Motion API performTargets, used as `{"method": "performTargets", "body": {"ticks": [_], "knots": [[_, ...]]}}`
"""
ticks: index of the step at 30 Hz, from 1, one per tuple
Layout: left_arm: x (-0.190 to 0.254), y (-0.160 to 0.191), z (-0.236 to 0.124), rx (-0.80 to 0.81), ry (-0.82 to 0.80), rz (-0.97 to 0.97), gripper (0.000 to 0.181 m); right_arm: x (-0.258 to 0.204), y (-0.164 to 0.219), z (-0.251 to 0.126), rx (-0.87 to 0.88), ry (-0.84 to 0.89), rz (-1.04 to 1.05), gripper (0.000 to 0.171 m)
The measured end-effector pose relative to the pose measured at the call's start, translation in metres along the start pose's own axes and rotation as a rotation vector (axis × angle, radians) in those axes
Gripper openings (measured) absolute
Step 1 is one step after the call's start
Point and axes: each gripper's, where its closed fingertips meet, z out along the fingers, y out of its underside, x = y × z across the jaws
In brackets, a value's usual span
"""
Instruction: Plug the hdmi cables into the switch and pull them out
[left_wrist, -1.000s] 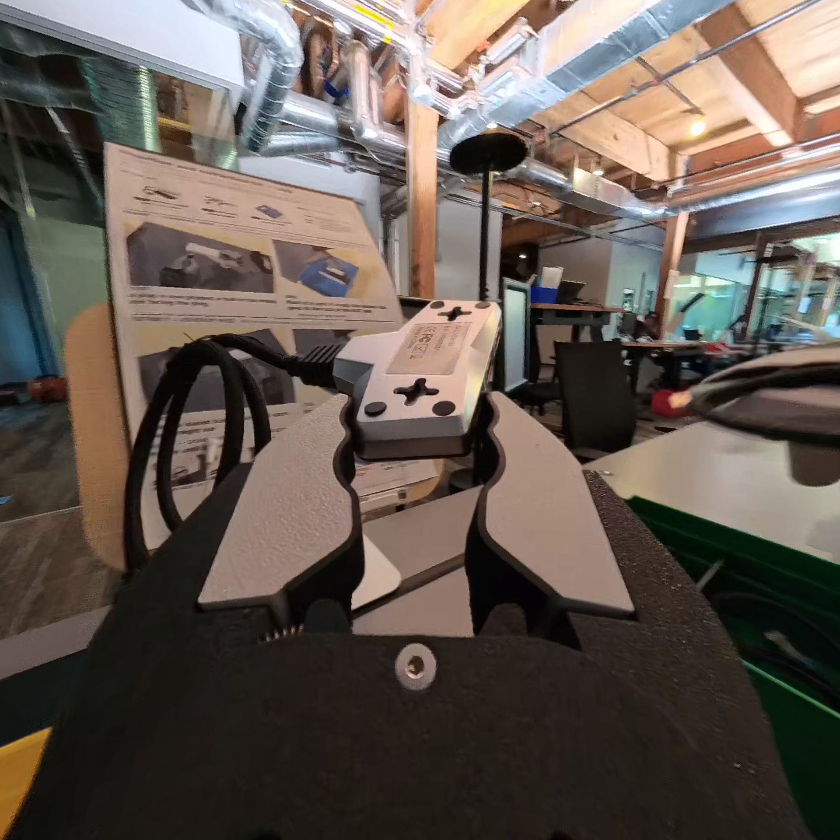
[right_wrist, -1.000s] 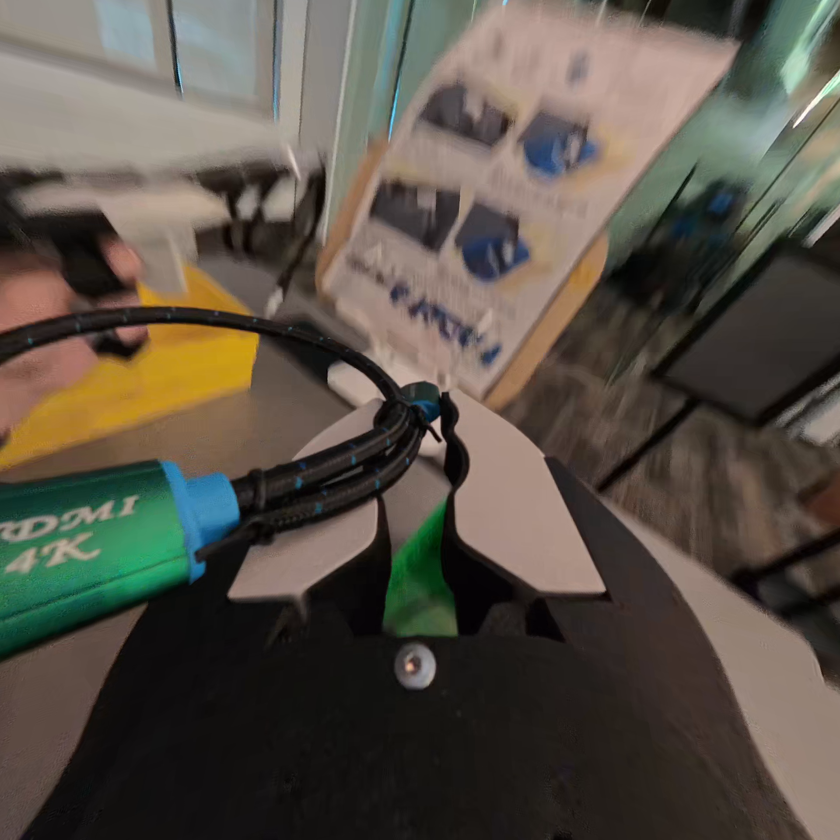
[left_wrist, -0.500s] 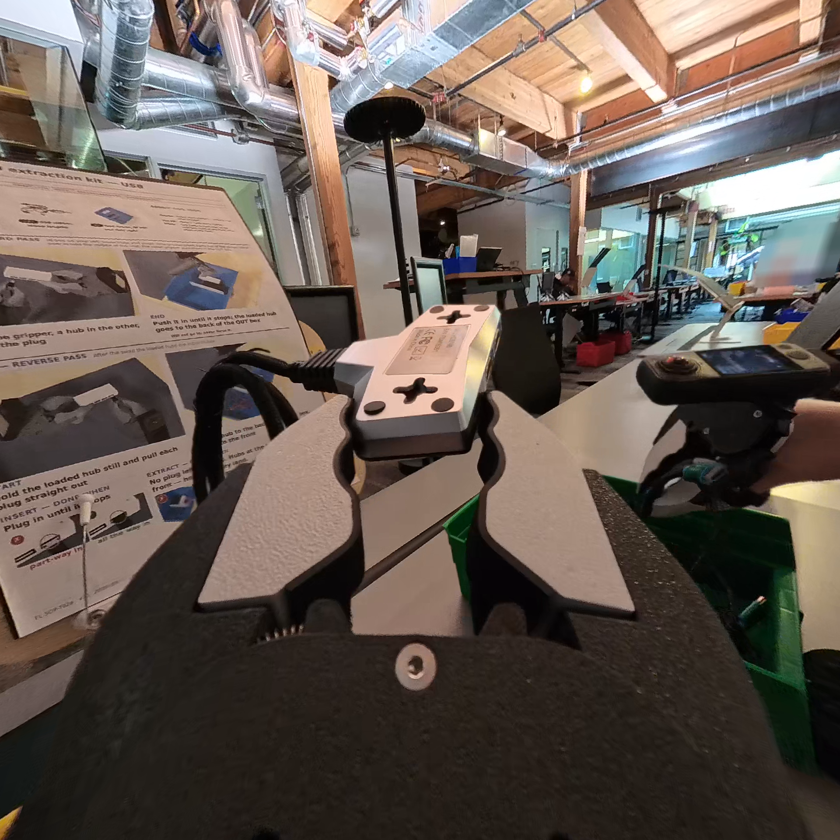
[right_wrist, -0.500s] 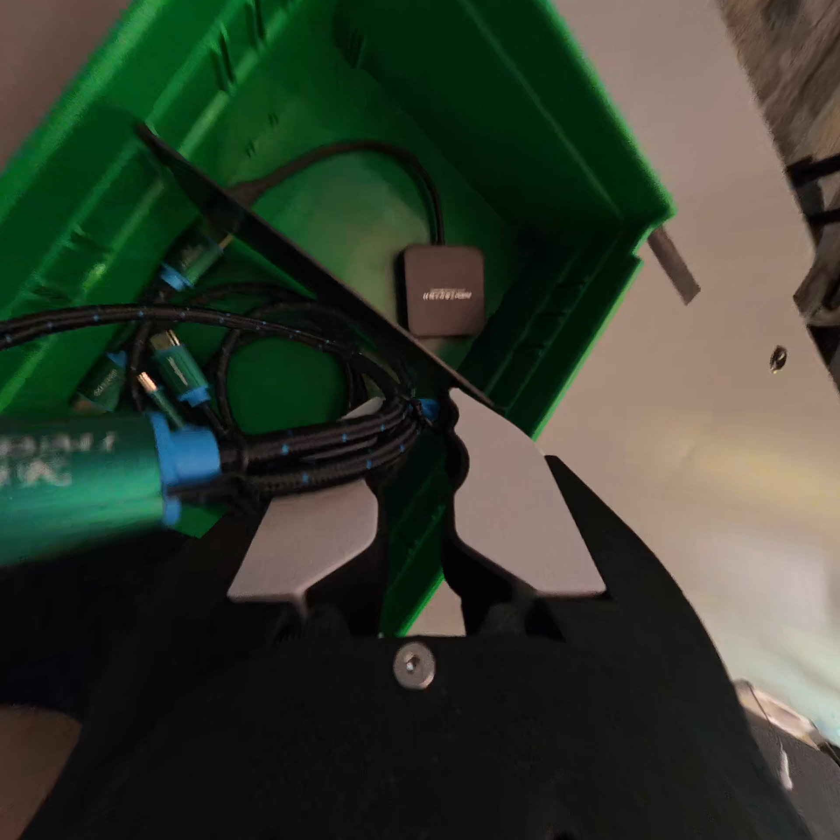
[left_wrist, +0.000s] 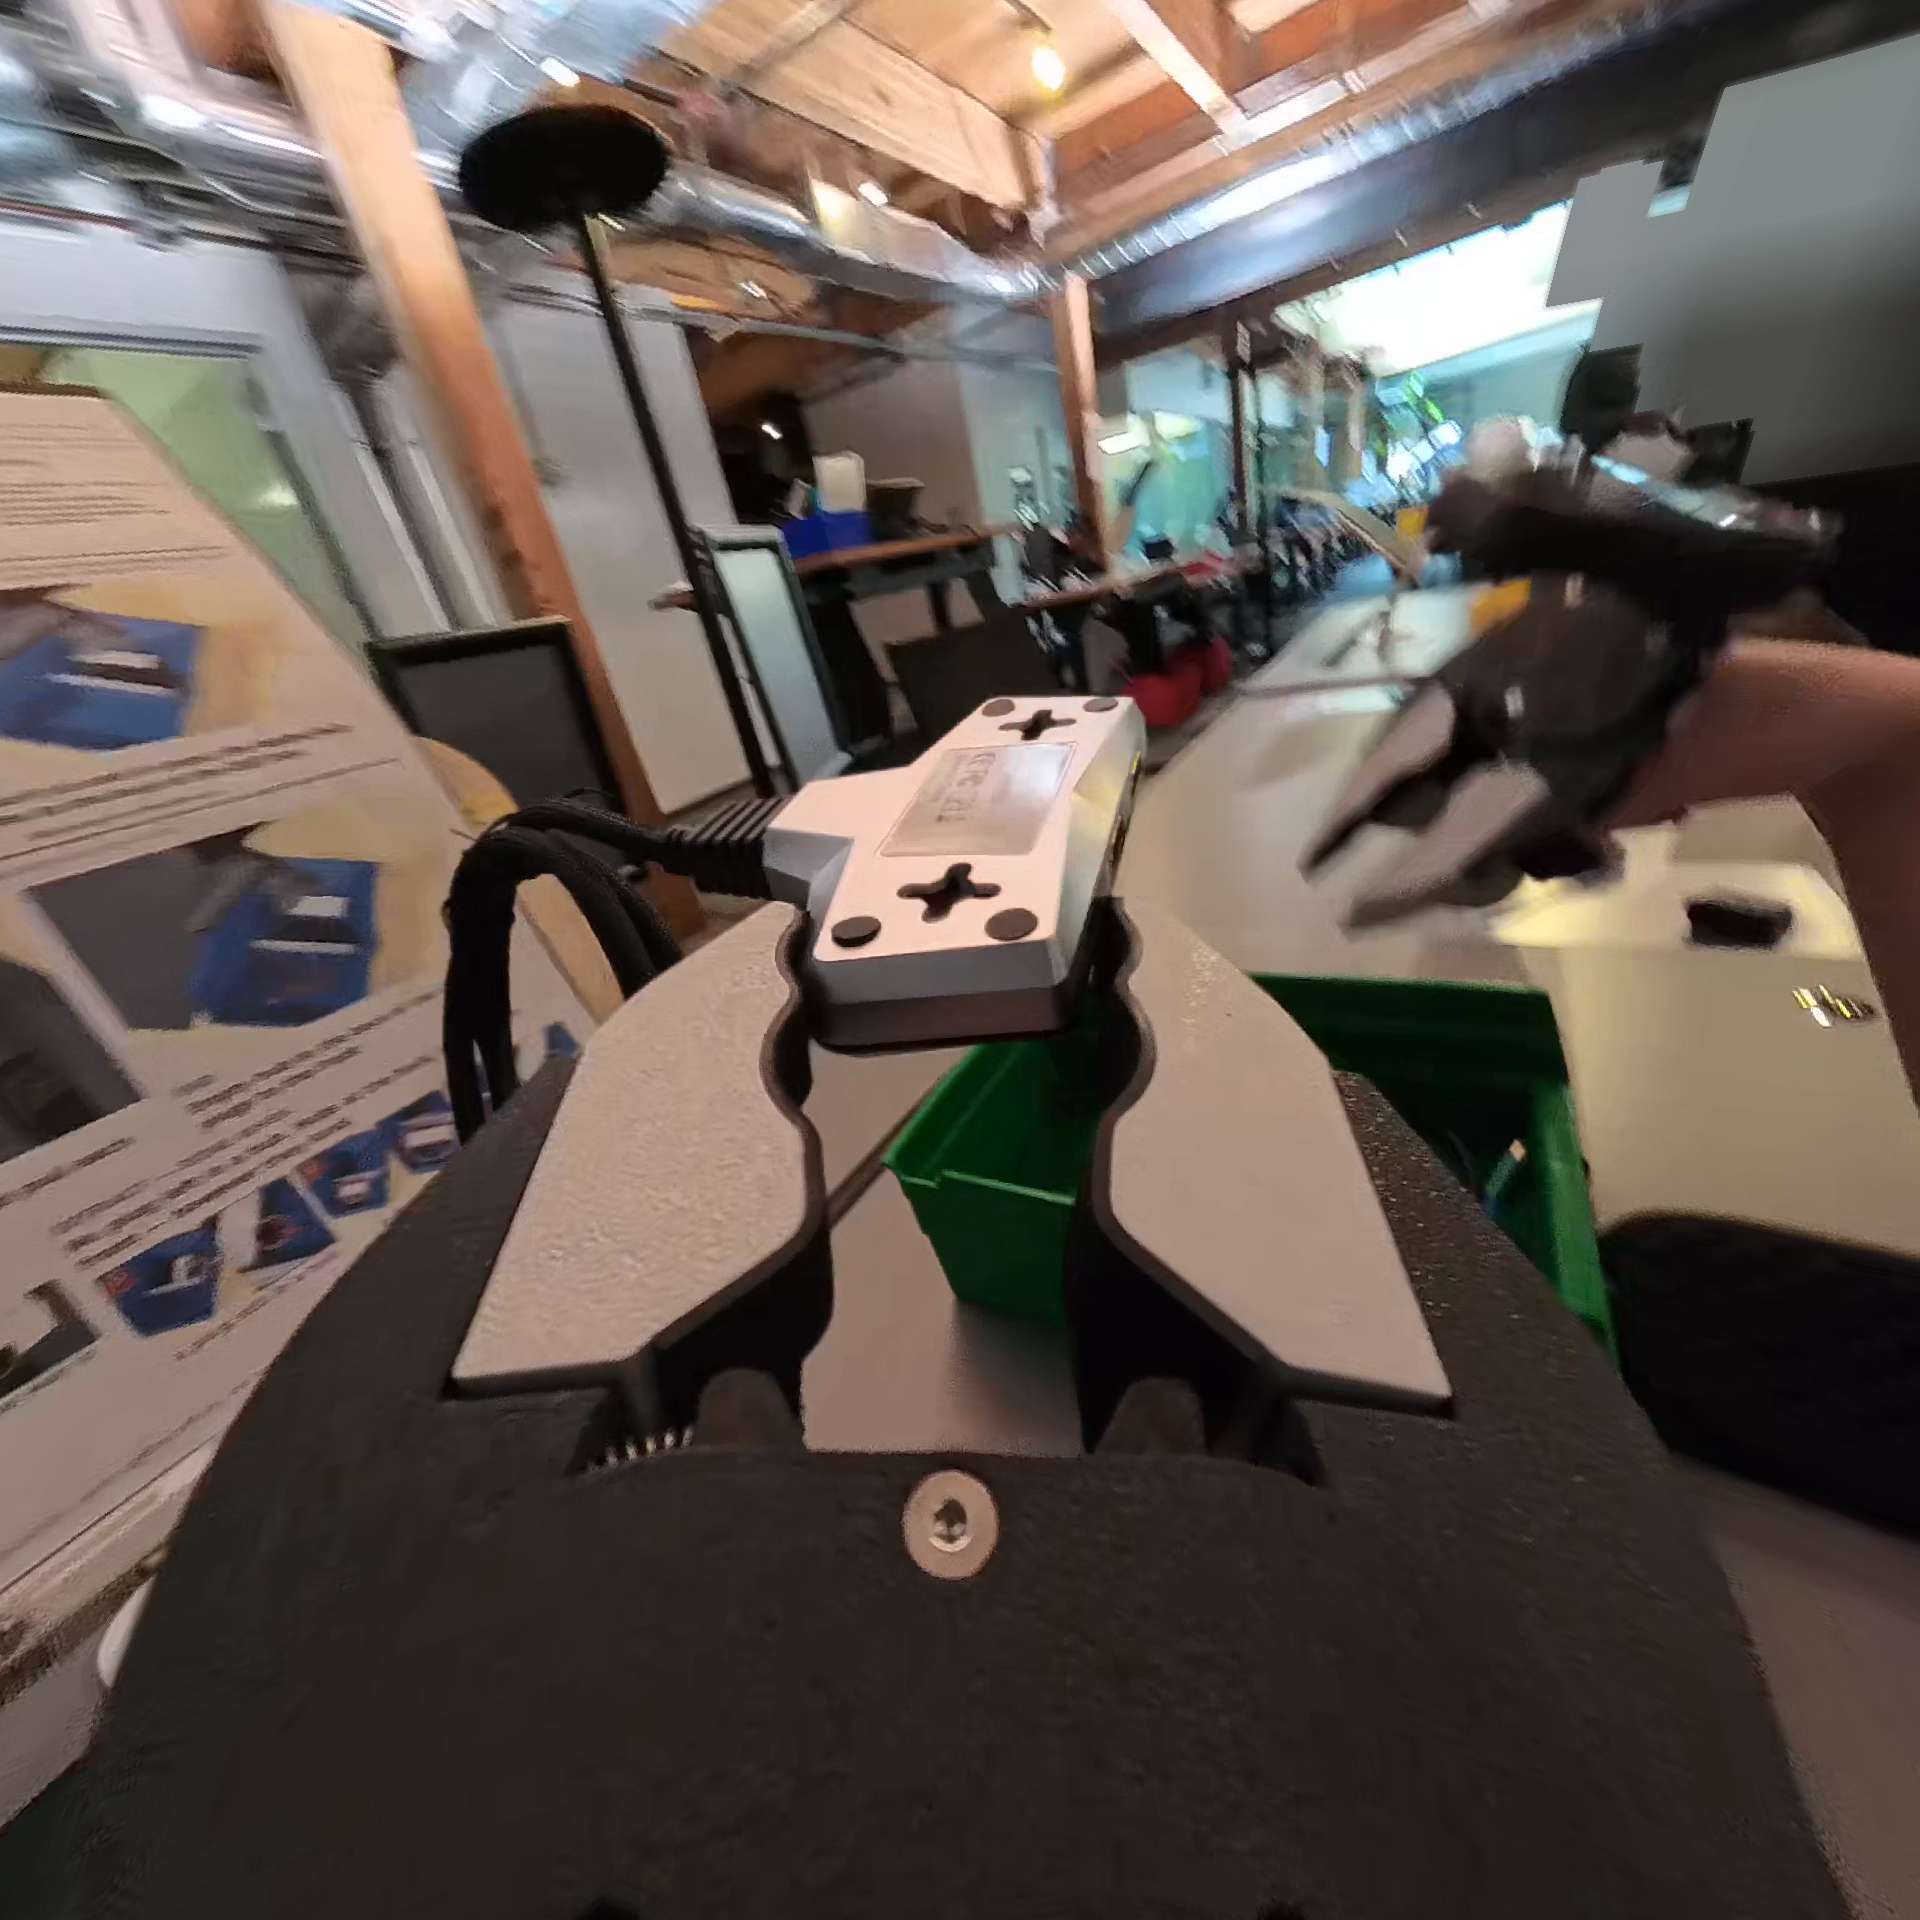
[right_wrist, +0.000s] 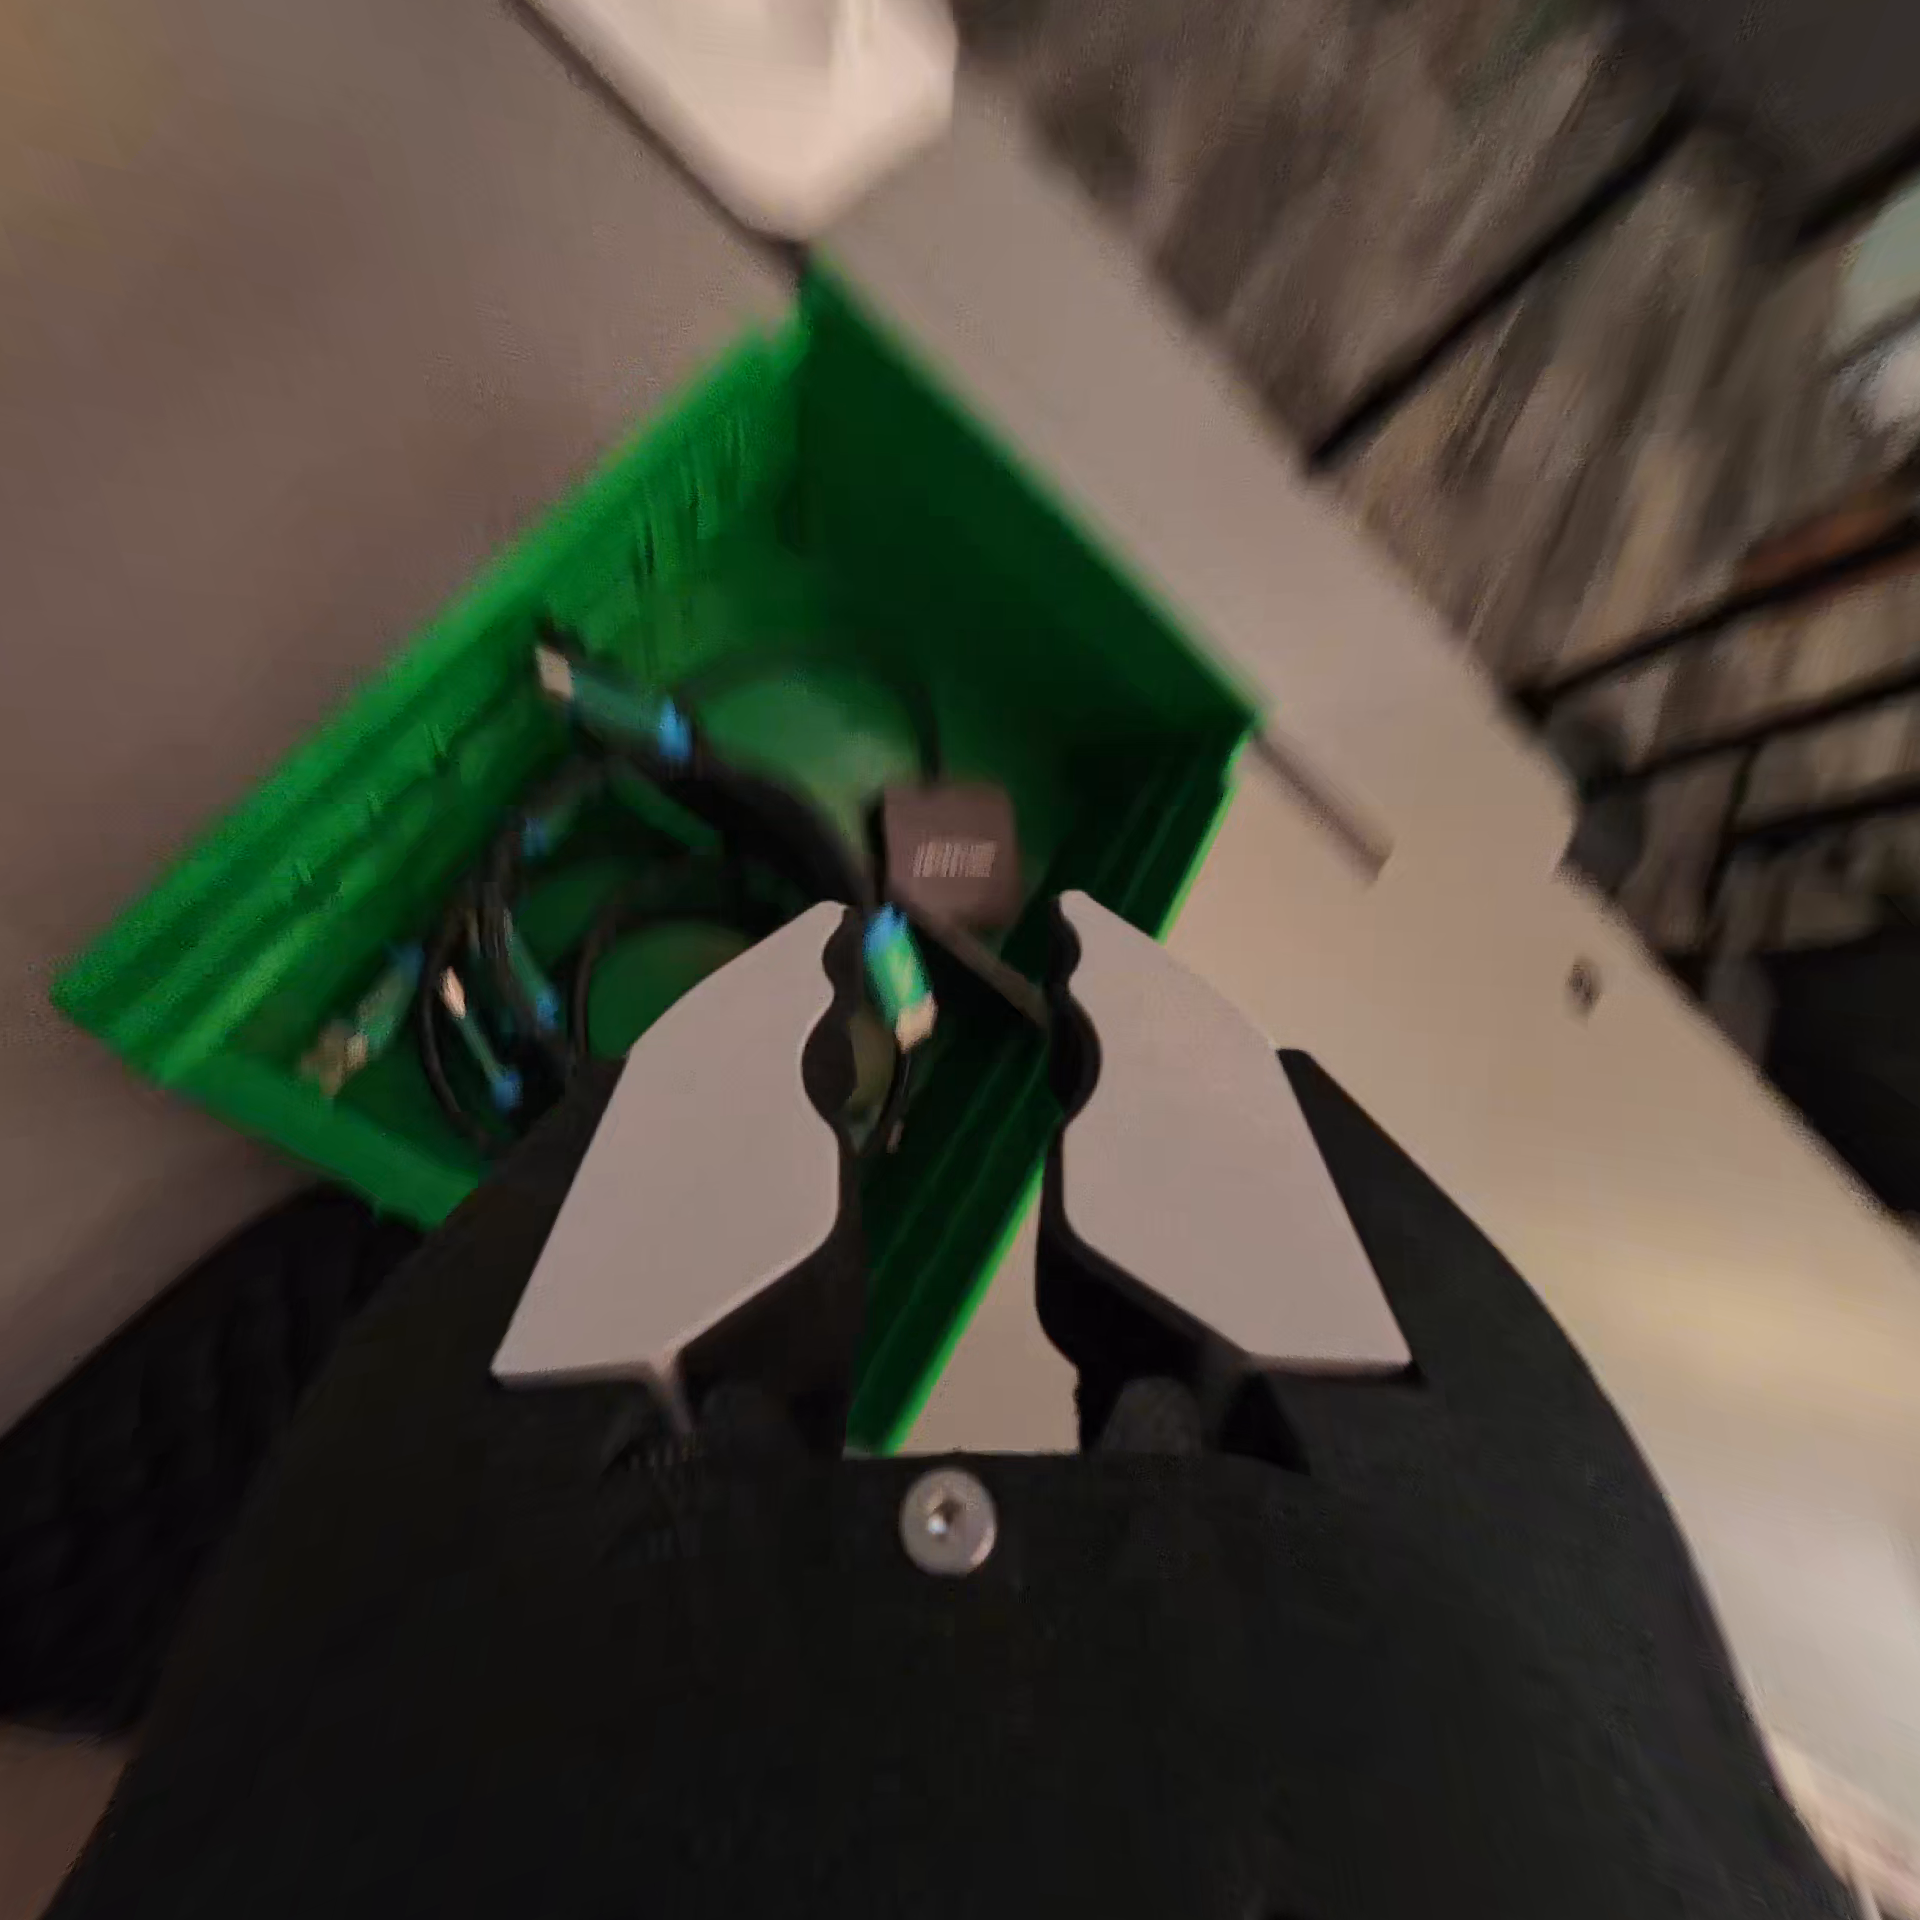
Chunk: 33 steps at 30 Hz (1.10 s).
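Observation:
My left gripper (left_wrist: 948, 935) is shut on the silver HDMI switch (left_wrist: 977, 862), held up in the air with its underside showing. The switch's black cable (left_wrist: 540, 914) loops off to the left. My right gripper (right_wrist: 951, 914) is open and empty above the green bin (right_wrist: 935, 520). It also shows blurred in the left wrist view (left_wrist: 1444, 831), held by a hand. Several green-and-blue HDMI cables (right_wrist: 478, 997) lie in the bin, and one green plug (right_wrist: 899, 977) shows between my right fingers, below them.
A small dark square device (right_wrist: 951, 857) lies in the bin. The bin (left_wrist: 1434, 1049) stands on a grey table (left_wrist: 1714, 1091). A printed instruction board (left_wrist: 156, 831) stands at the left. A dark cloth-like shape (left_wrist: 1766, 1351) lies by the bin.
My right gripper has opened and no longer holds the cable bundle, and a cable plug now shows in the green bin below it. My left gripper has swung right, still holding the switch.

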Motion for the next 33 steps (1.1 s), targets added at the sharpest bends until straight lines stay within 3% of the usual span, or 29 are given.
{"method": "performTargets", "body": {"ticks": [4, 6, 8, 15, 20, 33], "knots": [[0.028, 0.018, 0.015, -0.110, 0.111, 0.077, 0.052, -0.023, -0.092, -0.057, 0.557, -0.029, -0.127, 0.050], [0.043, 0.019, 0.018, -0.110, 0.188, 0.089, 0.052, -0.065, -0.117, -0.087, 0.791, -0.190, -0.243, 0.055], [0.055, 0.017, 0.017, -0.095, 0.256, 0.094, 0.052, -0.087, -0.126, -0.100, 0.900, -0.241, -0.343, 0.055], [0.071, 0.016, 0.013, -0.090, 0.296, 0.208, 0.053, -0.107, -0.137, -0.075, 0.876, -0.423, -0.283, 0.058], [0.066, 0.022, 0.016, -0.126, 0.238, 0.275, 0.052, -0.114, -0.140, -0.054, 0.807, -0.472, -0.244, 0.054], [0.065, 0.028, 0.014, -0.149, 0.263, 0.260, 0.053, -0.126, -0.143, -0.032, 0.718, -0.519, -0.252, 0.052]]}}
